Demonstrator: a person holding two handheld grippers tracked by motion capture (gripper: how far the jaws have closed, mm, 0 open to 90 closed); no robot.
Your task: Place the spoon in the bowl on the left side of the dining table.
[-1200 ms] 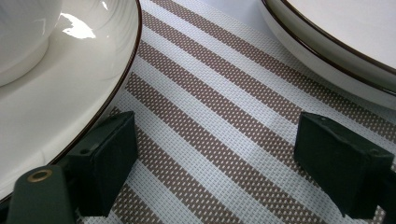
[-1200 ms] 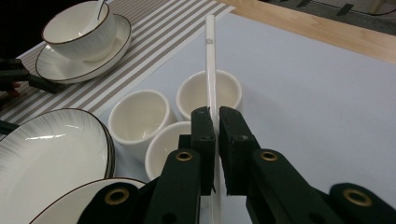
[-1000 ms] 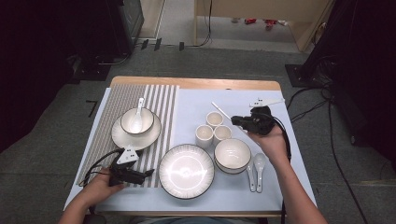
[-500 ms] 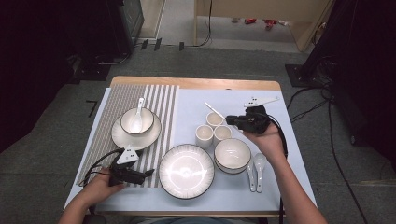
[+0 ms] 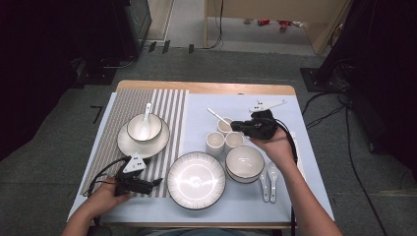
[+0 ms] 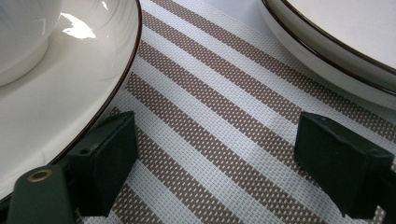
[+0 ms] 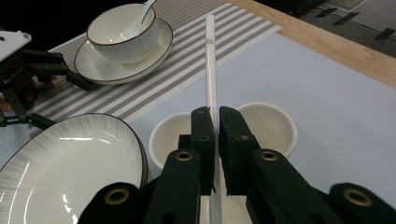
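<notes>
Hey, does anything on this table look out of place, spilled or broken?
Nothing spilled or broken. The one oddity: a white stick pinched in the right tongs, held in the air above the small cups.

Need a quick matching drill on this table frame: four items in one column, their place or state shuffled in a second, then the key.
Things:
1. white stick
2. left gripper
3. spoon
4. two spoons

Places or states:
A. lying on the blue mat to the right of the bowl near the big plate
B. clamped between the shut jaws of the right gripper, above the small cups
C. resting in the bowl on the saucer, on the striped mat
D. open, low over the striped mat between saucer and big plate

Pairs: 1-B, 2-D, 3-C, 4-A
</notes>
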